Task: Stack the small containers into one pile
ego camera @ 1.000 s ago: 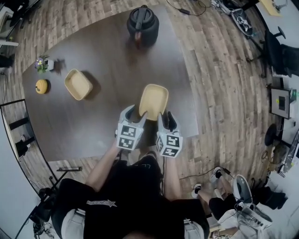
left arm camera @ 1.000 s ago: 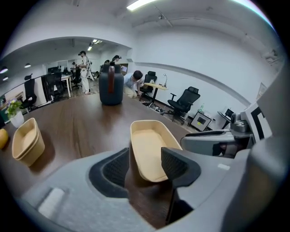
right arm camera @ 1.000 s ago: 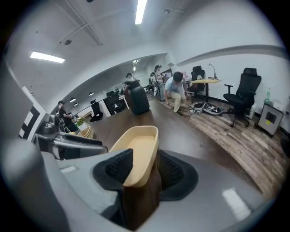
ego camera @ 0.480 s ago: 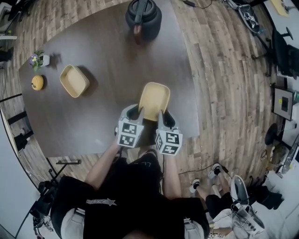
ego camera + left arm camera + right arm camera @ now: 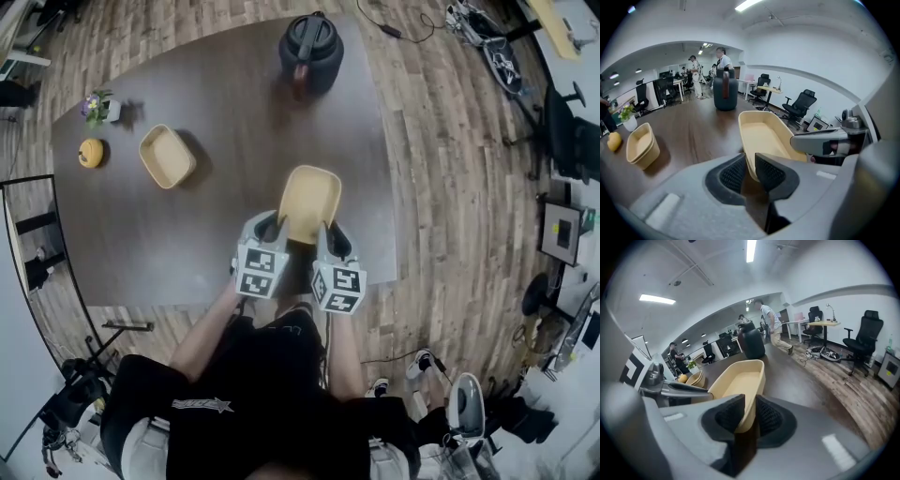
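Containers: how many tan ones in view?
2. One container at the table's near edge, its rim pinched by the left tongs and right tongs; another on the table's left side. That one may hide a nested container.

Left gripper (image 5: pixel 750 165), jaws just closed, clamps near rim of tray (image 5: pixel 764 136); second tray (image 5: pixel 642 147) sits left on table (image 5: pixel 693 131).

Left gripper (image 5: pixel 274 226) and right gripper (image 5: pixel 328 231) hide the near end of the container (image 5: pixel 308 197).

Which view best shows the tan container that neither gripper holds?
Head view: the tan container is seen whole from above. The left gripper view gives its side; the right gripper view, only a sliver.
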The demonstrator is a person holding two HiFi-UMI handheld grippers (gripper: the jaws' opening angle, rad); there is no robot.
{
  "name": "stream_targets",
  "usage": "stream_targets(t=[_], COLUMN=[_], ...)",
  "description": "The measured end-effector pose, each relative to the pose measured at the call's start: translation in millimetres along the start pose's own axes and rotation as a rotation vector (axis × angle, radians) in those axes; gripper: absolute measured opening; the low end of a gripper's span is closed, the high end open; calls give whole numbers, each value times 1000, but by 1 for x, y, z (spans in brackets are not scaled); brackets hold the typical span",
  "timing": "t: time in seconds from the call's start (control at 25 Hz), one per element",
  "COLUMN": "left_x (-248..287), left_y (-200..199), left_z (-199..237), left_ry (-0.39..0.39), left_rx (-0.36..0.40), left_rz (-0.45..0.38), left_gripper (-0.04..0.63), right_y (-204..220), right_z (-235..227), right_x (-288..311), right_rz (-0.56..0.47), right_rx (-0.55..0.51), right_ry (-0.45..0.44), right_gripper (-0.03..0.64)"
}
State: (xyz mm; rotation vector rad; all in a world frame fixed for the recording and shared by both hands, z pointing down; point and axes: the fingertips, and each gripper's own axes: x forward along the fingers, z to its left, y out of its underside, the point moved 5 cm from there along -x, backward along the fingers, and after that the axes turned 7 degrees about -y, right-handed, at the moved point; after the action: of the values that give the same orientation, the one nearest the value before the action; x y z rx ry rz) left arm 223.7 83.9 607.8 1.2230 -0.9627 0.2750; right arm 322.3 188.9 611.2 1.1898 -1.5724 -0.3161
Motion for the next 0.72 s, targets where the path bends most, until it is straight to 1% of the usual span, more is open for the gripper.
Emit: stream_targets(t=[0.2, 0.36, 0.52, 0.72], left_x=[-22, -41, -66, -94], left_y=[-20, -29, -32, -34], left_z=[15, 31, 52, 88], left_ry=[-60, -113, -180, -275], left_rx=[-32, -60, -97, -165], left_rz=[-54, -92, -122, -162], left_gripper=[71, 71, 71, 70], right_y=[-31, -48, -65, -84], right_z=[19, 40, 70, 112], right_x=[-1, 1, 5, 22], right_rz=[-28, -43, -52, -53], right_rx=[-69, -122, -176, -262], right_ry=[-57, -103, -161, -252], right_gripper=[73, 72, 72, 71])
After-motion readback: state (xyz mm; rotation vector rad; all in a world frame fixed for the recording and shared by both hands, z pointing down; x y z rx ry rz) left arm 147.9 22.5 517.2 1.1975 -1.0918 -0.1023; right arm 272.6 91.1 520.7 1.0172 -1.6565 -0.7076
